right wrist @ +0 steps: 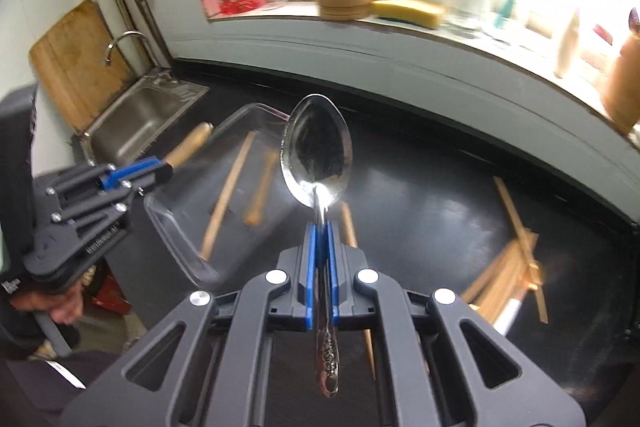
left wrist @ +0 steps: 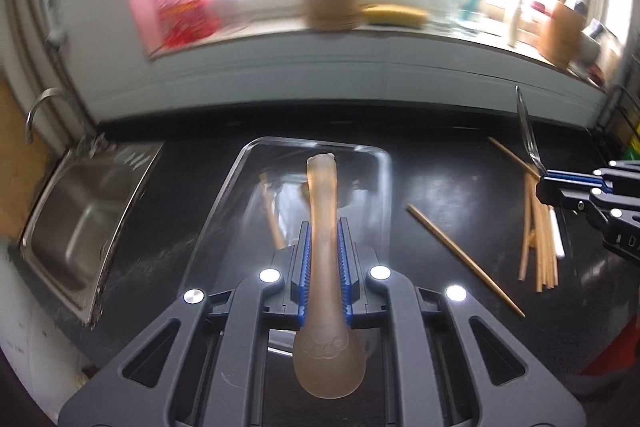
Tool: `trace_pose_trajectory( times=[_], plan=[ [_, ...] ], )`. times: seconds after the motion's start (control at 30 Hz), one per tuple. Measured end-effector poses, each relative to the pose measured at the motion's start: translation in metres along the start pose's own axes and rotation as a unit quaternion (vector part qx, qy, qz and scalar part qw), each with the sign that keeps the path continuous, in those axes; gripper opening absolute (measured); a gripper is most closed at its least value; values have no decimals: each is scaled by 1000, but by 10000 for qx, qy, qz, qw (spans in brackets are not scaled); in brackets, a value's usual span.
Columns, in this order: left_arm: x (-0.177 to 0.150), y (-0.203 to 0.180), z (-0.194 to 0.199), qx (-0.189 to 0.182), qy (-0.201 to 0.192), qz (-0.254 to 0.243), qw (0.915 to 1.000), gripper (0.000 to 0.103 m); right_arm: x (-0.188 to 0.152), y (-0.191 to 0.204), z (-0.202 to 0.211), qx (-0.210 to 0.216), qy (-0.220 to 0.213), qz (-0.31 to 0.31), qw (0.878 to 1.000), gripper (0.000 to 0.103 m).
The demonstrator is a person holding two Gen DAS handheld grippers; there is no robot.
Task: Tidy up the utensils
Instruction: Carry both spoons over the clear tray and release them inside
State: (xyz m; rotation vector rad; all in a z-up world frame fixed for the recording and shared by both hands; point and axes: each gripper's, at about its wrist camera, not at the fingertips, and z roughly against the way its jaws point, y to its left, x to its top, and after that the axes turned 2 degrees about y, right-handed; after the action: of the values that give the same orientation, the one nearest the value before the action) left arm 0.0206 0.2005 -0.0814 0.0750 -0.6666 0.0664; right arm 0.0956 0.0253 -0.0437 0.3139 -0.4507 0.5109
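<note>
Frosted amber spoon [left wrist: 325, 227] clamped in left jaws; shiny steel spoon [right wrist: 316, 151] in right.

The left gripper [left wrist: 324, 251] clamps a frosted plastic spoon [left wrist: 325, 267] above a clear tray [left wrist: 376, 163] on the black table [left wrist: 440, 187]. Loose chopsticks [left wrist: 540, 251] lie to the right, near the right gripper [left wrist: 560, 183].

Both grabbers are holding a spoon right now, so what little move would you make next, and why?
Probably lower the left gripper toward the clear tray and release there. It is shut on the translucent spoon, which hangs above that tray, where other utensils already lie. The right gripper, shut on the metal spoon, can follow.
</note>
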Motion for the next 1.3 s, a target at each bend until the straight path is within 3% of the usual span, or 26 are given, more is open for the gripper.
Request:
trace_pose_trajectory(
  times=[0.17,0.37,0.83,1.3],
  plan=[
    [3,44,-18,18,271,477,9985,12,28,32,-34,353,175,-43,9992,7],
    [11,66,-39,-20,359,602,9975,12,52,51,-71,523,452,-24,9976,7],
    [18,78,-102,-164,877,820,9926,12,74,42,-152,794,1184,-407,9890,7],
    [24,80,-145,-294,1135,902,9890,13,91,32,-214,907,1722,-634,9788,9]
  ],
)
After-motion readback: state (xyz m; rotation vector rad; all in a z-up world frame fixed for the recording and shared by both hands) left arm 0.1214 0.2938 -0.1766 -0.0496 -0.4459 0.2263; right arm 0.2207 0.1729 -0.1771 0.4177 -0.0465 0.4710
